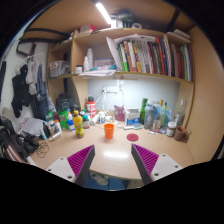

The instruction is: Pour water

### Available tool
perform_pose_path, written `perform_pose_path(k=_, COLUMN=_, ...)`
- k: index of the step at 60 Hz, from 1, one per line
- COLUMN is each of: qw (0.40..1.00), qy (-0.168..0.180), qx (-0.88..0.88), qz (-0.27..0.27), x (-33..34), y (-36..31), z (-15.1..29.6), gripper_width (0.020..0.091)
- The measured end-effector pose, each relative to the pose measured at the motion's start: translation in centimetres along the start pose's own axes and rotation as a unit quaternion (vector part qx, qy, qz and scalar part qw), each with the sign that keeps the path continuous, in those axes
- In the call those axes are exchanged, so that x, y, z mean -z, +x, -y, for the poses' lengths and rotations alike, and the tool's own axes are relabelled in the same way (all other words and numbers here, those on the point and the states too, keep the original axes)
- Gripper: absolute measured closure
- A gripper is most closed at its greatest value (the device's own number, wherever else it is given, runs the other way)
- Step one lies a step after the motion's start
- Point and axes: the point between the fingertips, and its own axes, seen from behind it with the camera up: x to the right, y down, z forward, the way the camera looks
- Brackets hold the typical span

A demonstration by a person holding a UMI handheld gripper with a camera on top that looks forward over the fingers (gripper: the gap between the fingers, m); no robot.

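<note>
An orange cup (109, 130) stands upright on the light desk (112, 152), well beyond my fingers and roughly in line with the gap between them. Several bottles (150, 114) cluster at the back right of the desk, and a yellow bottle (78, 124) stands to the left of the cup. My gripper (113, 158) hovers over the desk's near part, open, with nothing between its purple pads (81, 157).
A pink coaster (132, 137) lies right of the cup. A red-capped jar (91, 106) and a white pitcher (120, 113) stand behind it. Shelves of books (155, 55) hang above. Dark gear and cables (22, 125) crowd the left side.
</note>
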Motion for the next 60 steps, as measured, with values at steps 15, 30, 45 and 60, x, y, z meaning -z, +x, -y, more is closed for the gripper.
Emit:
perform_pose_path(k=15, qw=0.999, qy=-0.006, qx=-0.01, qz=-0.037, x=0.1, y=-3.9, z=-2.9, gripper_width=0.0298)
perform_pose_path(k=30, qw=1.0, qy=-0.002, qx=0.01, qz=-0.023, x=-3.9, y=-7.8, z=-3.7, gripper_width=0.0289)
perform_pose_path(k=45, qw=0.998, qy=0.025, qx=0.018, qz=0.054, x=-18.1, y=-17.4, z=-3.3, gripper_width=0.0297)
perform_pose_path(k=60, qw=0.993, qy=0.047, qx=0.041, qz=0.098, x=-34.9, y=-24.9, z=-3.0, gripper_width=0.03)
